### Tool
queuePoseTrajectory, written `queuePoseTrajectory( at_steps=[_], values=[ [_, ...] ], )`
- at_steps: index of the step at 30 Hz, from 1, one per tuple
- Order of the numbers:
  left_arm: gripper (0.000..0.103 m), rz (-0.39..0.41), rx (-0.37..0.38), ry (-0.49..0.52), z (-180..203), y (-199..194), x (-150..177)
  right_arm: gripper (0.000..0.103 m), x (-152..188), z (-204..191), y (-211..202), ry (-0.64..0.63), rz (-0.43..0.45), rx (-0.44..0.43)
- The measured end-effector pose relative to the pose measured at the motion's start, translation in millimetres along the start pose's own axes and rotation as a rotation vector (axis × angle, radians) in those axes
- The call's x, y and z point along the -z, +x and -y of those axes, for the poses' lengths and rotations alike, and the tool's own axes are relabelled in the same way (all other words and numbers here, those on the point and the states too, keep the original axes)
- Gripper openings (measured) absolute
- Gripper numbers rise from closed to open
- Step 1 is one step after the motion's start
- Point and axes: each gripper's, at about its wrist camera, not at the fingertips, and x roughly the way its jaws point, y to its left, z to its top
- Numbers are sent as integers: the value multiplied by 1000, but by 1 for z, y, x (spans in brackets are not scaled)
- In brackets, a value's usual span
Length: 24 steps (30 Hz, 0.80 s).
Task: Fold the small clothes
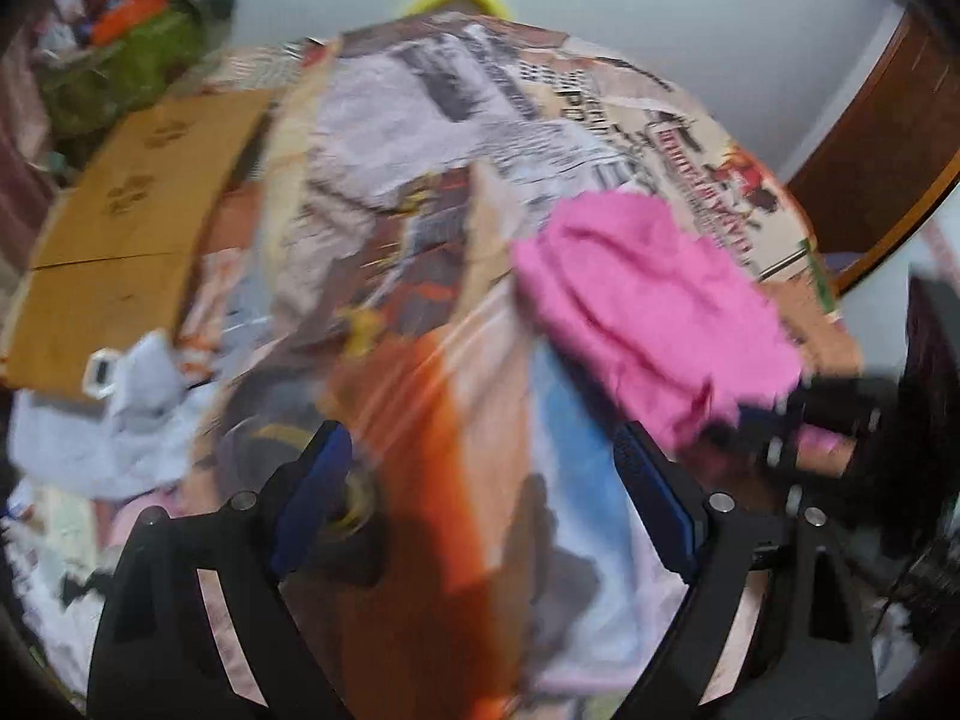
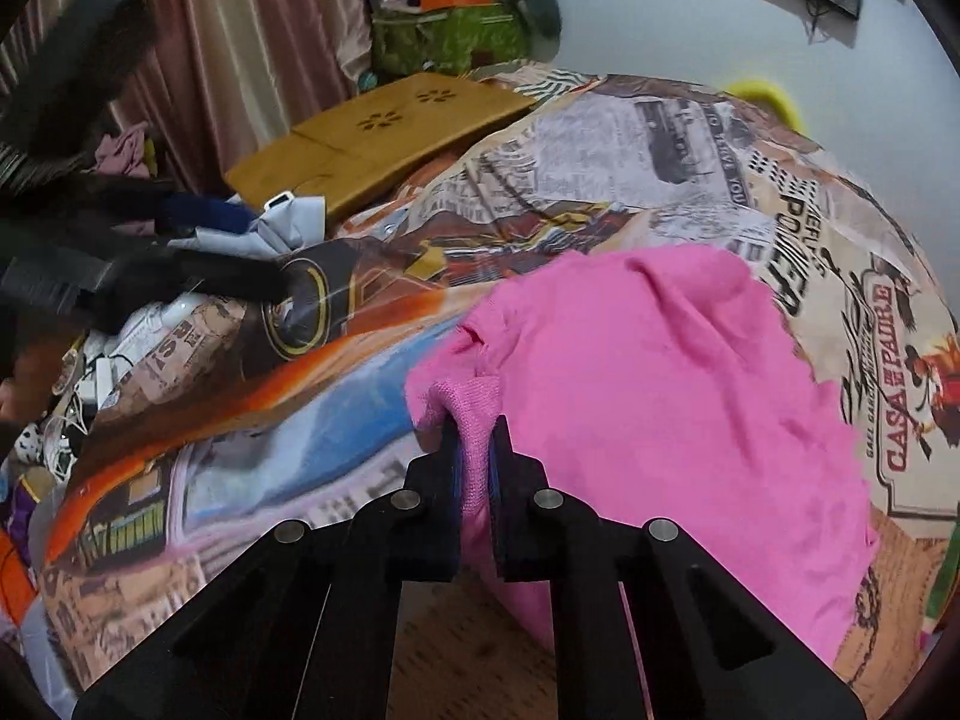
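a bed covered by a large printed bedspread (image 2: 600,168) (newspaper and poster patterns in orange, blue and cream) fills both views. on its right part a pink garment (image 2: 648,372) is spread loosely, crumpled rather than flat, with one corner bunched toward the near edge.

that bunched corner is clamped between the pads of the right gripper (image 2: 477,450), whose jaws are pressed together on the fabric. the left gripper (image 1: 480,480) is held over bare bedspread just left of the garment, its jaws wide apart and nothing between them; this view is heavily blurred.

the step in hand is judged to be the first grasp: one corner is taken, no fold is yet made. the next move is likely to call for a second edge or corner to be caught by the left gripper, so the cloth can be lifted, smoothed and doubled over.

behind the garment, near the far left of the bed, a flat wooden board (image 2: 372,132) with flower-shaped cutouts is laid. beyond it a green bag (image 2: 444,36) heaped with oddments is set against a curtain. a pale grey garment (image 1: 114,420) is piled at the left edge of the bed, beside tangled cables.

the folding area around the pink cloth appears unobstructed, though the bedspread is soft and uneven, so a crisp crease may be hard to press.
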Motion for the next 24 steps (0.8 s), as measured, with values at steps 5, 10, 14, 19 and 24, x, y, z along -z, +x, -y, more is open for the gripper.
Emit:
queuePoseTrajectory(
  at_steps=[5,10,14,19,24],
  values=[
    [88,-85,66,-25,10,54,-46,6,10,12,-1,33,2,-31],
    [81,-191,87,-70,16,113,-74,6,12,21,-1,70,20,-87],
    [76,-247,130,-120,12,141,-81,6,13,23,-1,79,29,-116],
    [31,-258,228,-149,14,148,-83,6,14,24,-3,80,42,-132],
    [12,-174,129,-38,42,123,-93,6,16,25,-12,90,78,-123]
  ],
)
